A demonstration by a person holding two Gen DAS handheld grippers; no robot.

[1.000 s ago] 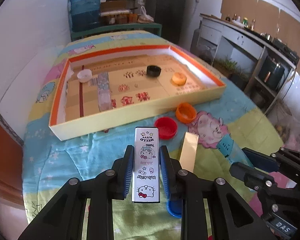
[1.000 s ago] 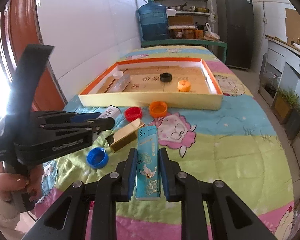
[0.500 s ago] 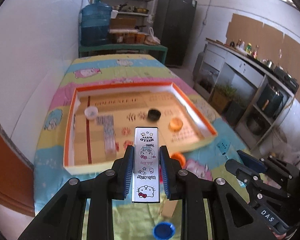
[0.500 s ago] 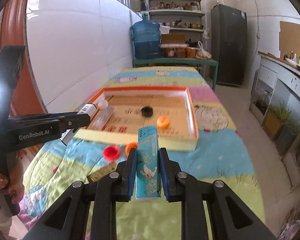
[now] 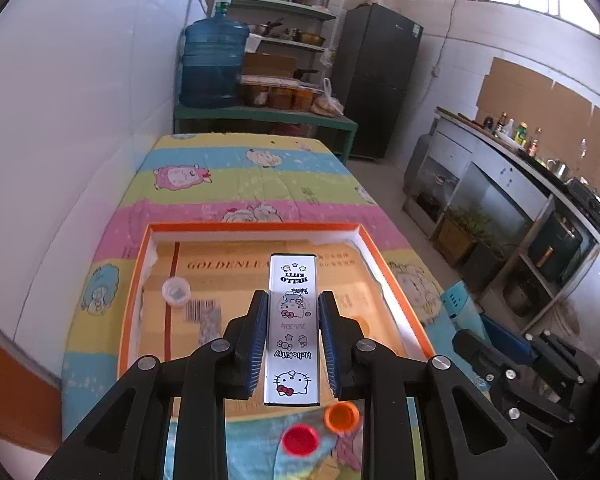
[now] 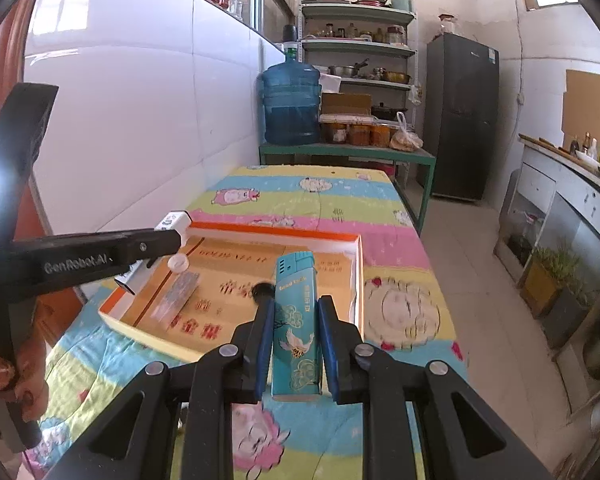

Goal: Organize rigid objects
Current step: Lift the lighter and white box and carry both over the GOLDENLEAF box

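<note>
Cartoon-printed quilted cloth [image 5: 236, 184] covers the worktop, where a shallow orange-rimmed cardboard tray [image 5: 256, 227] reads "GOLDENLEA". Above it, the left gripper [image 5: 293, 334] has its jaws clamped on a glossy white flat lighter [image 5: 293, 328] marked "HELLO KITTY", while the right gripper [image 6: 293, 340] pinches a teal crane-patterned lighter [image 6: 295, 328].

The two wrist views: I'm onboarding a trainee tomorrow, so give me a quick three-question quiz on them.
1. True or false: the left gripper is empty.
2. The right gripper holds: A) red cap B) teal lighter C) gold box
3. What colour is the tray rim?

Key: 1 false, it clamps the Hello Kitty lighter. 2 B, the teal lighter. 3 orange.
</note>
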